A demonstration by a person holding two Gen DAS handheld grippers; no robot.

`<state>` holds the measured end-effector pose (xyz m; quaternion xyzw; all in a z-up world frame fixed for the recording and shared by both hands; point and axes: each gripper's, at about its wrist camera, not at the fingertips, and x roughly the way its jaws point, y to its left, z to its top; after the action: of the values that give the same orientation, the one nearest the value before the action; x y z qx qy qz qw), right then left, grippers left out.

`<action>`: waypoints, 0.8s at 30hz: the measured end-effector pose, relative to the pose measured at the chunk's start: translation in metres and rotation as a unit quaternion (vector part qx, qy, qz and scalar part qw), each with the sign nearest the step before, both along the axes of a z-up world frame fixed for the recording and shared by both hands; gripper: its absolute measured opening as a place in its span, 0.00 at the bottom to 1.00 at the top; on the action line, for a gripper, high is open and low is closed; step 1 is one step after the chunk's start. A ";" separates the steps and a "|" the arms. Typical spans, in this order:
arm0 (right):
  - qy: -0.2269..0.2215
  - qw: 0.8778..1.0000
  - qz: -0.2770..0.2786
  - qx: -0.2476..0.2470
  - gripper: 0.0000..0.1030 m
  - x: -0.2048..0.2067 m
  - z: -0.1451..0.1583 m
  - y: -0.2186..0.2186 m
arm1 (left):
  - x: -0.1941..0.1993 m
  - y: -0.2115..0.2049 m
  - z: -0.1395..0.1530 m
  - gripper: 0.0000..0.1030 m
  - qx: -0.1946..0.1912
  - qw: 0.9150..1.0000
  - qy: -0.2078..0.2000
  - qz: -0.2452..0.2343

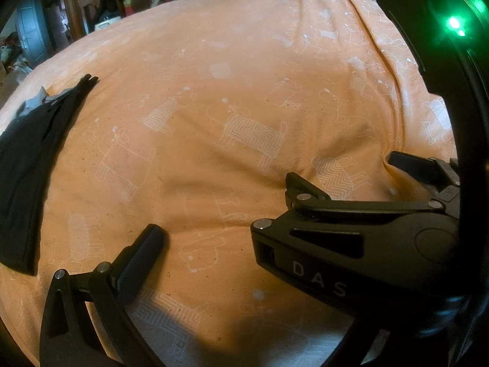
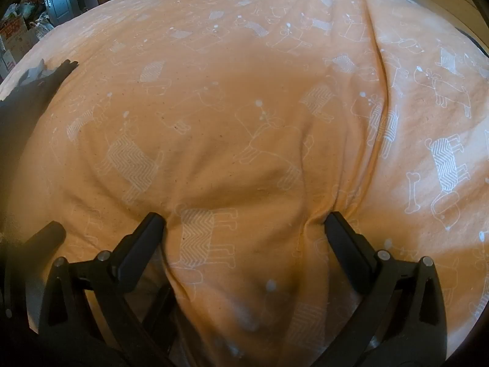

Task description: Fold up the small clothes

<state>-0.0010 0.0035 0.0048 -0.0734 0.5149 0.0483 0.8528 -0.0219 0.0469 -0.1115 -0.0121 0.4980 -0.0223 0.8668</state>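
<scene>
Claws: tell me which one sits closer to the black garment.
The left claw. The black garment lies off its left side; the right claw sits farther right, fingertips pressed into the orange bedspread.

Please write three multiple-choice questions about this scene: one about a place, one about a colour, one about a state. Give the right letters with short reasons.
1. Where does the dark garment lie on the bedcover?
A. at its left side
B. at its middle
C. under the right gripper

2. What colour is the bedcover?
A. blue
B. orange
C. green

3. How is the right gripper?
A. shut on the garment
B. open, holding nothing
C. out of view

Answers: A, the garment is at the left in both views; B, orange cloth with white animal drawings; B, its fingers stand apart over bare cover.
</scene>
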 end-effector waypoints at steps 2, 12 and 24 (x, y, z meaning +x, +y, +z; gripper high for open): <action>0.001 1.000 0.000 -0.002 1.00 0.000 0.000 0.000 | 0.003 0.000 0.000 1.00 0.000 1.000 0.000 0.000; -0.002 1.000 0.000 -0.001 1.00 -0.002 -0.001 -0.001 | 0.002 0.000 0.000 1.00 0.000 1.000 0.000 0.000; -0.003 1.000 0.000 -0.001 1.00 -0.003 -0.001 -0.001 | 0.002 0.000 0.000 1.00 0.000 1.000 0.001 0.000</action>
<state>-0.0037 0.0028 0.0036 -0.0744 0.5123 0.0480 0.8542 -0.0200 0.0470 -0.1114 -0.0123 0.4985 -0.0222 0.8665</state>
